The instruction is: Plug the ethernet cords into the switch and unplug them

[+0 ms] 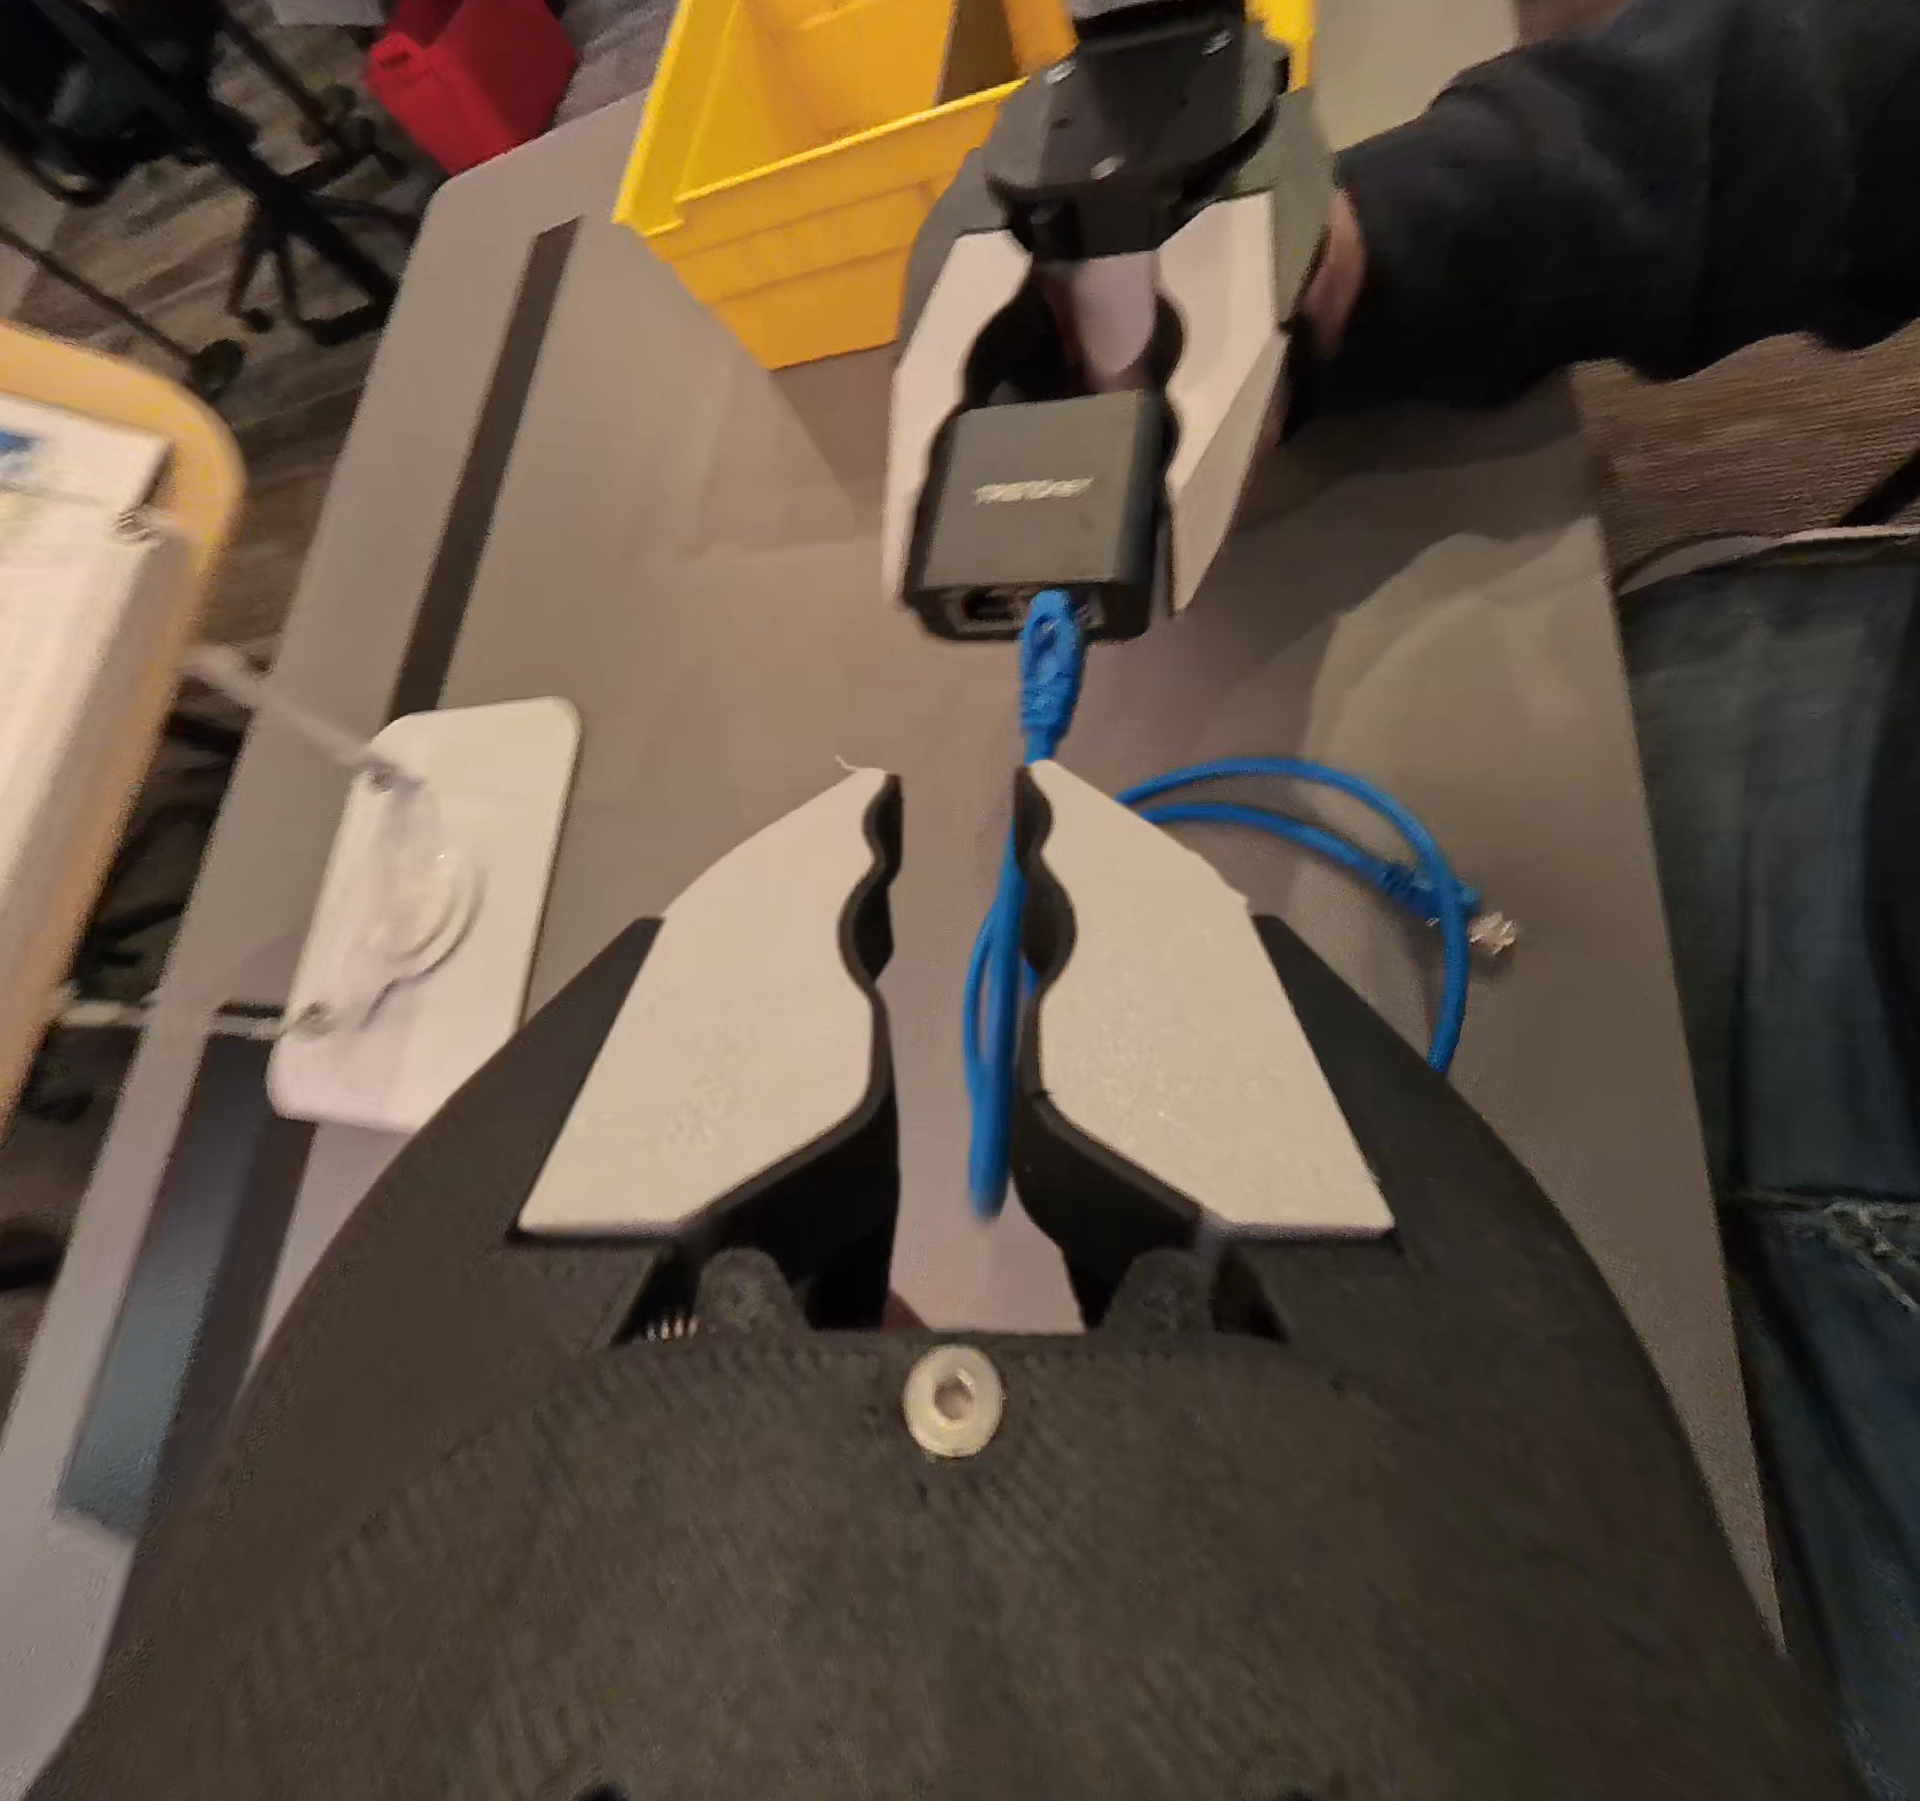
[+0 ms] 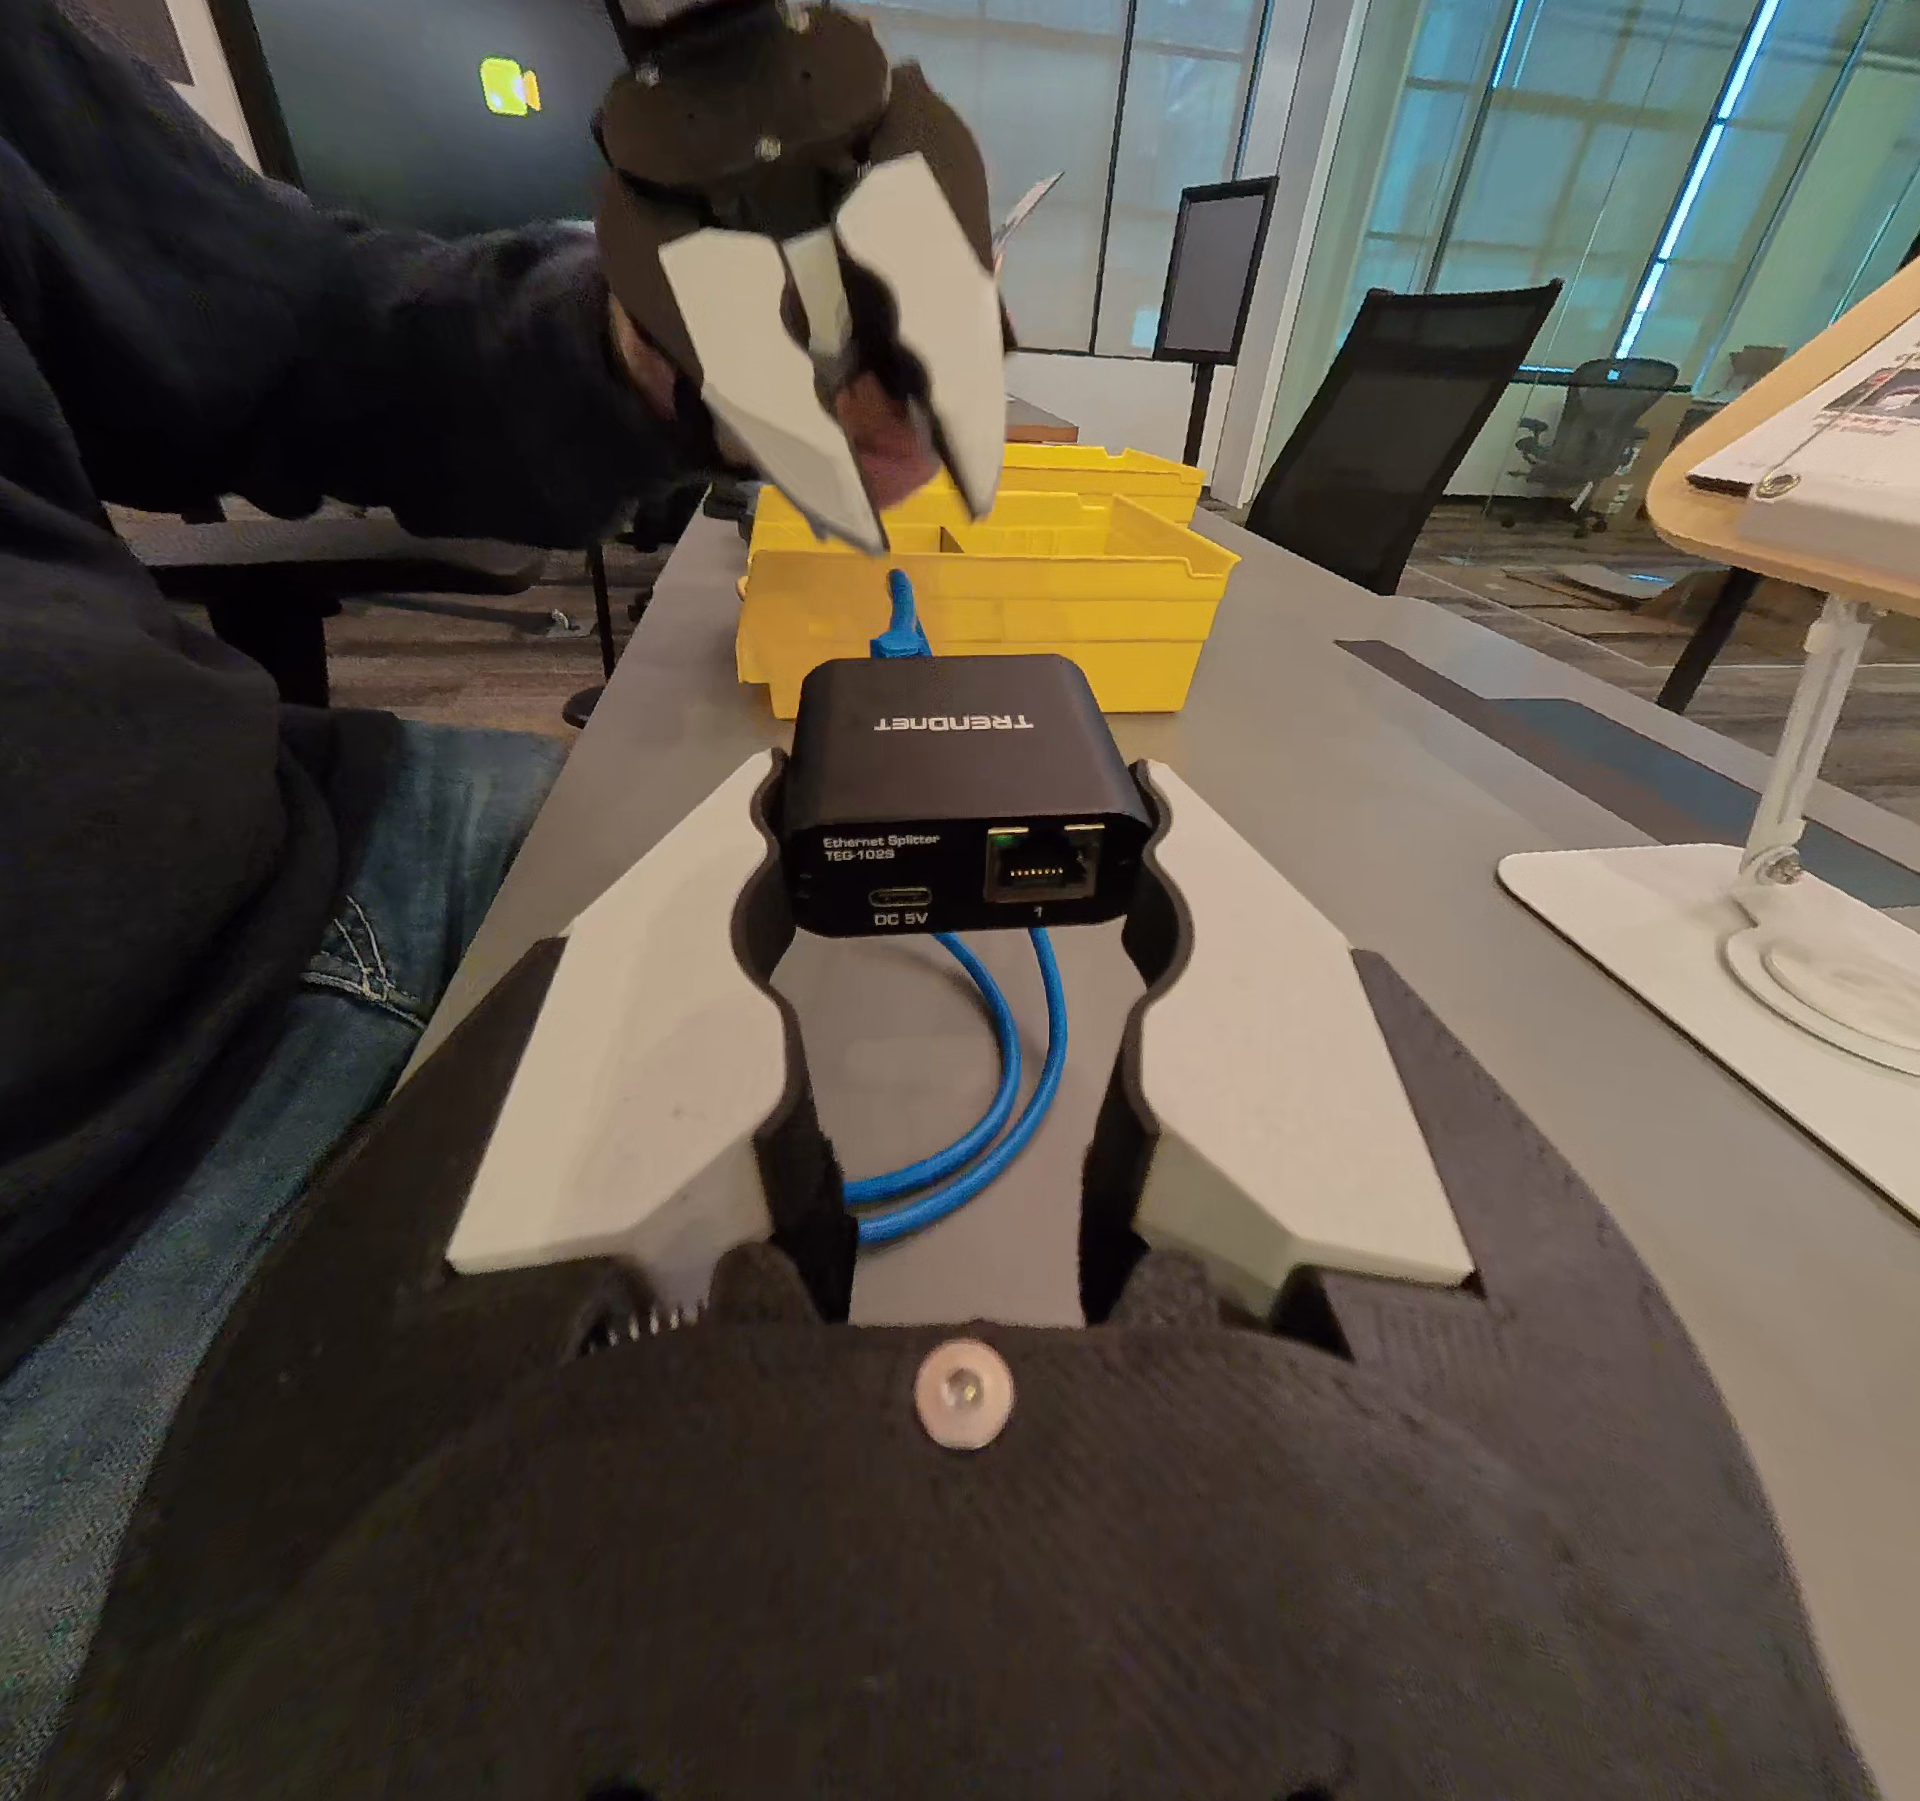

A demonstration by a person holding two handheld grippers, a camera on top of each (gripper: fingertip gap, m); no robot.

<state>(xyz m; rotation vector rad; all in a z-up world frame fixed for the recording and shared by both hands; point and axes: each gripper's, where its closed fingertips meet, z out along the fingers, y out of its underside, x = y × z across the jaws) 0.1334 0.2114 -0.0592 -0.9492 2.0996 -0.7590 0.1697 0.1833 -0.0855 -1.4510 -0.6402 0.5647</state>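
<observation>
Grey table (image 1: 727, 525) with yellow bin (image 1: 821, 141) behind | switch (image 2: 961, 785) pinched by right gripper (image 2: 961, 816) above table | blue cord (image 1: 1049, 660) plugged into switch, remainder looped on table | left gripper (image 1: 956, 795) slightly parted, nothing held, cord beside 1 finger.

- One black ethernet switch (image 2: 961, 785), with one open network port (image 2: 1042, 863) and one small power socket (image 2: 902, 897) on its near face.
- One blue ethernet cord (image 1: 1049, 671), with two plug ends: one in the switch, one loose end (image 1: 1481, 930) on the worktop (image 1: 727, 556).
- Two grippers: left gripper (image 1: 956, 795), right gripper (image 2: 961, 785), each with two white fingers (image 1: 769, 962).
- Two yellow bins (image 2: 987, 598).
- One white stand base (image 2: 1662, 972).
- One black chair (image 2: 1392, 421).
</observation>
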